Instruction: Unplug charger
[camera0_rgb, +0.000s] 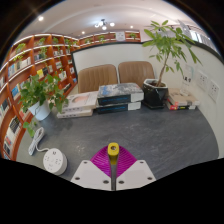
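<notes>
Charger held, apparently already unplugged.
Gripper (113, 172) pinched a small yellow charger (113, 150) at 12 o'clock between magenta pads (104, 160); saw no socket or cable nearby, so probably only putting down remained.

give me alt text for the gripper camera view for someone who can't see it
The gripper points across a grey floor, its fingers close around a small yellow piece at their tips. Beyond lie stacked books, two chairs, a potted plant and bookshelves. No charger is clearly visible.
</notes>
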